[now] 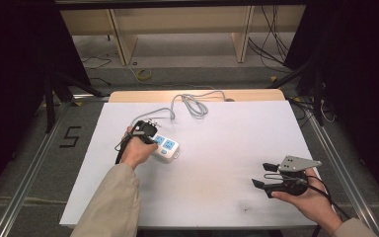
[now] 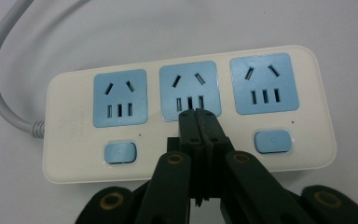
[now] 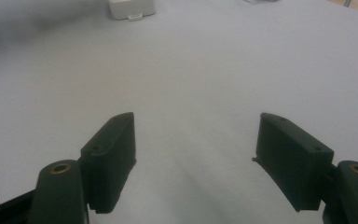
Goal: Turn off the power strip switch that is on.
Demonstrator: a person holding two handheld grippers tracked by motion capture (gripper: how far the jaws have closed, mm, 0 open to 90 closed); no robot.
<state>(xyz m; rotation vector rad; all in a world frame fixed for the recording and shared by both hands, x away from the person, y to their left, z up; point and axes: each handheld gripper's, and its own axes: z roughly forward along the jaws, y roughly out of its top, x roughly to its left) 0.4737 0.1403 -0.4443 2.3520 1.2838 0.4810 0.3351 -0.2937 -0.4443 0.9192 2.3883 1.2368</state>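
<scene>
A white power strip (image 2: 191,116) with three blue sockets lies flat on the white board. It has a blue button under each outer socket, and a grey cord (image 2: 0,79) leaves its left end. My left gripper (image 2: 196,113) is shut with nothing between its jaws. Its tips rest at the lower edge of the middle socket (image 2: 189,84) and hide the spot below it. From above, my left gripper (image 1: 150,137) points down onto the strip (image 1: 167,146). My right gripper (image 1: 262,175) stands open and empty at the board's right front, with its jaws (image 3: 196,119) wide apart over bare board.
The grey cord (image 1: 193,104) runs to the back of the board (image 1: 217,148) and lies there in a loose coil. One end of the strip (image 3: 130,8) shows far off in the right gripper view. Black frame legs and floor cables stand beyond the table.
</scene>
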